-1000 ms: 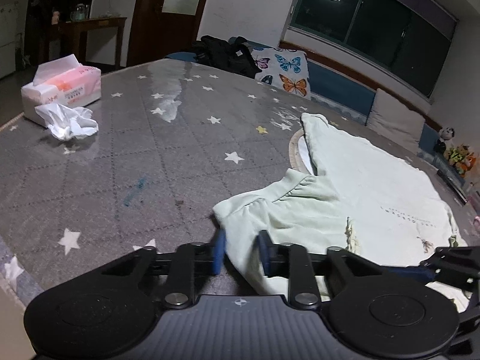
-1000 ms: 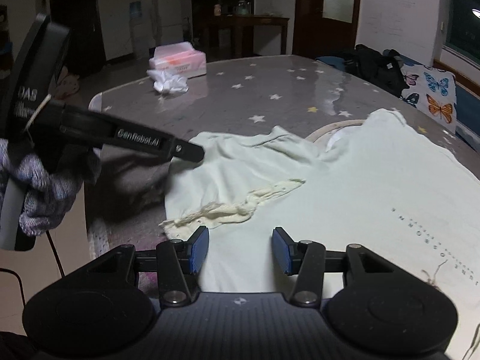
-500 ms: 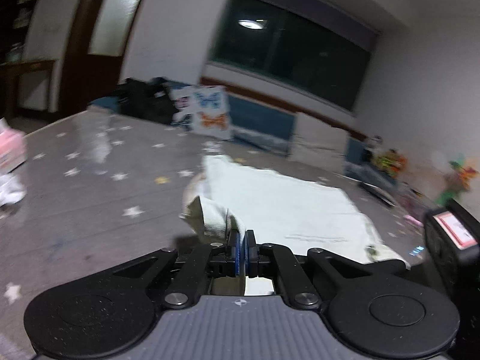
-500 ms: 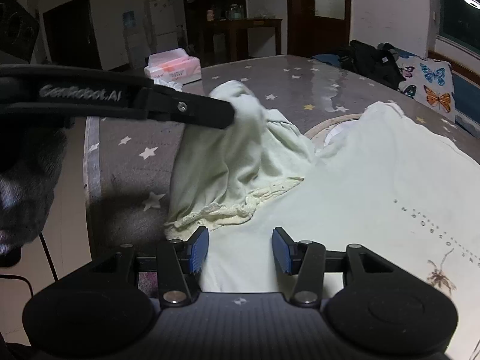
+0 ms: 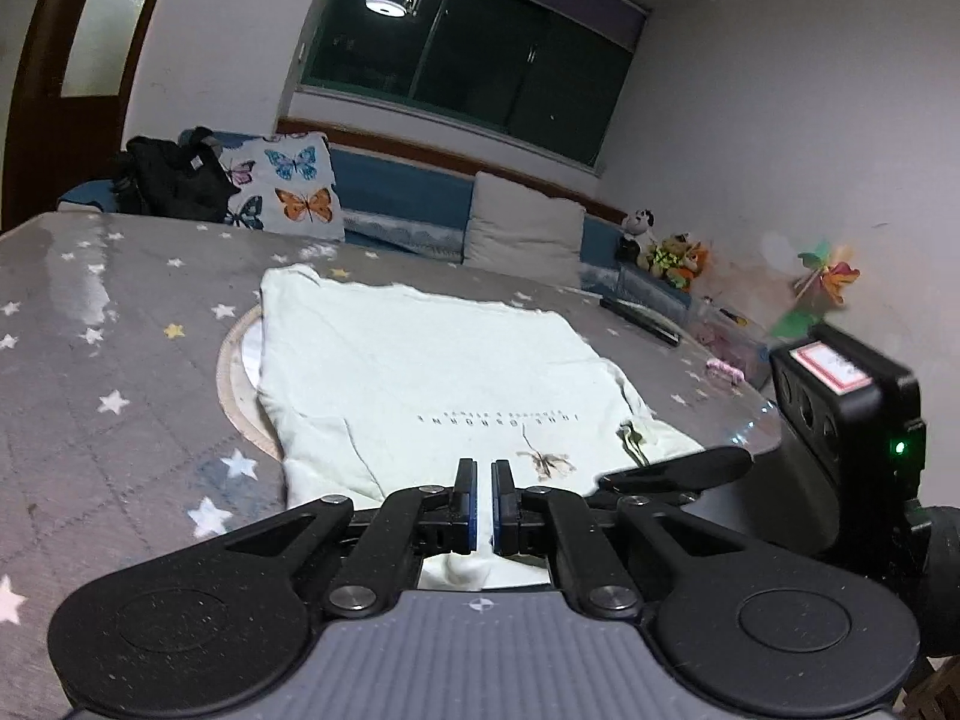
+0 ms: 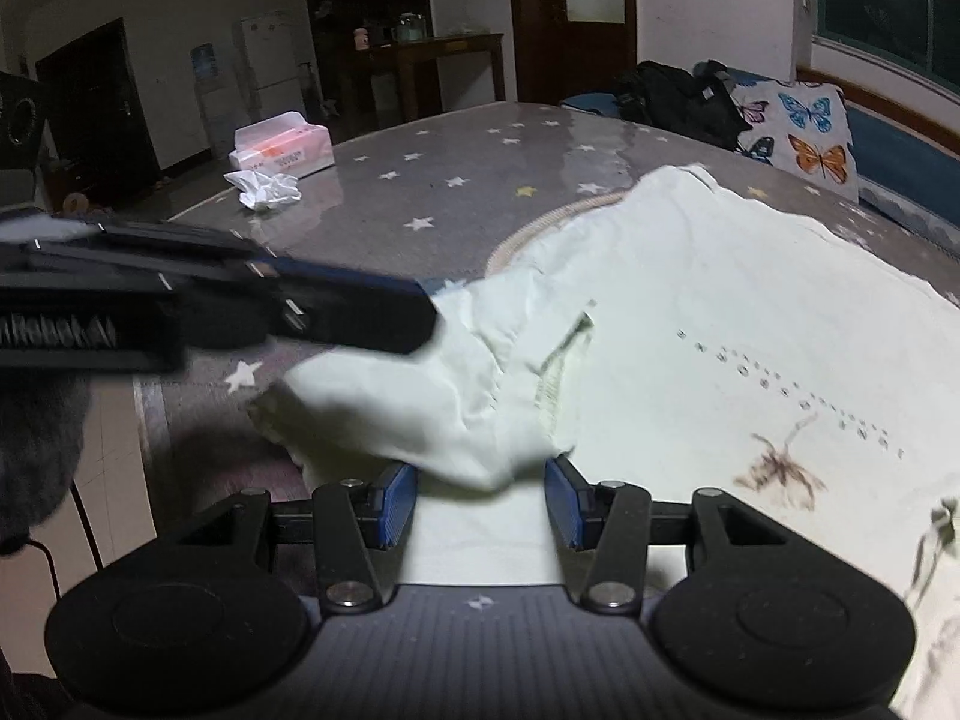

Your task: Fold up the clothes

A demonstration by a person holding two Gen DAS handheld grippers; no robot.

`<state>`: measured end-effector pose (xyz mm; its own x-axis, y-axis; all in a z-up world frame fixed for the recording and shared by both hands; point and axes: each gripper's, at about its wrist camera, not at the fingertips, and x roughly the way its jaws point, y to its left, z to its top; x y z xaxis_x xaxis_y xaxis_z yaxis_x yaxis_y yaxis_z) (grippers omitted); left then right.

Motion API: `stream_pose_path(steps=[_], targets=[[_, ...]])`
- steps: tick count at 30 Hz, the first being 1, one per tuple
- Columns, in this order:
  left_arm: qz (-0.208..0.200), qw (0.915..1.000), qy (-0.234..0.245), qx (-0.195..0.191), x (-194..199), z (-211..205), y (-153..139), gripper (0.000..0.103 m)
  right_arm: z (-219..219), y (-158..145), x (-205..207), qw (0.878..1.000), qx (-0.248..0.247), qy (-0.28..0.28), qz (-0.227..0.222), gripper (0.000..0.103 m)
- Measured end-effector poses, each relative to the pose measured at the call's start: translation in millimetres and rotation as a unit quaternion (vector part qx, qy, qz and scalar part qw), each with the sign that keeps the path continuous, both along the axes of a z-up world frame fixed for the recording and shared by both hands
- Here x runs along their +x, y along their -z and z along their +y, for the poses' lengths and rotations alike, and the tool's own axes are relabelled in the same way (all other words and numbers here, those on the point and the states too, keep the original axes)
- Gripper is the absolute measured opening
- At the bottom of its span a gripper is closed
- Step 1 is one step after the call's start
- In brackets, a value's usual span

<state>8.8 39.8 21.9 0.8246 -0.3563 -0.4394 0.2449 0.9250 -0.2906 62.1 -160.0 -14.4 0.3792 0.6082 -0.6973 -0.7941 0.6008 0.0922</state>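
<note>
Under you a glossy grey star-printed table (image 5: 120,360) carries the pale green shirt (image 5: 420,372), soft cotton spread flat with small printed lettering. Your left gripper (image 5: 478,498) pinches its sleeve (image 6: 456,372) between nearly closed blue pads, the cloth lifted in a rumpled fold. Your right gripper (image 6: 480,501) hovers with fingers spread, empty.

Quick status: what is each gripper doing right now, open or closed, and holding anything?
Left gripper: closed on the sleeve of the pale green shirt, pulling it across the body.
Right gripper: open, holding nothing, low over the shirt.
</note>
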Motion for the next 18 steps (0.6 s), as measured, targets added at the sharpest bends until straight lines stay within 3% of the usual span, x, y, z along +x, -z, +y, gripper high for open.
stream_pose_path(steps=[5, 11, 18], targets=[[0.028, 0.9981, -0.039, 0.039, 7, 15, 13, 0.005, -14, -5, 2, 1.0, -0.003, 0.011, -0.007, 0.048], [0.073, 0.9925, -0.044, 0.087, 2, 19, 38, 0.005, -23, -21, 12, 0.999, 0.023, 0.027, -0.014, 0.048], [0.069, 0.993, -0.052, 0.081, 5, 24, 31, 0.007, -6, -18, 24, 0.999, 0.031, 0.017, -0.004, 0.044]])
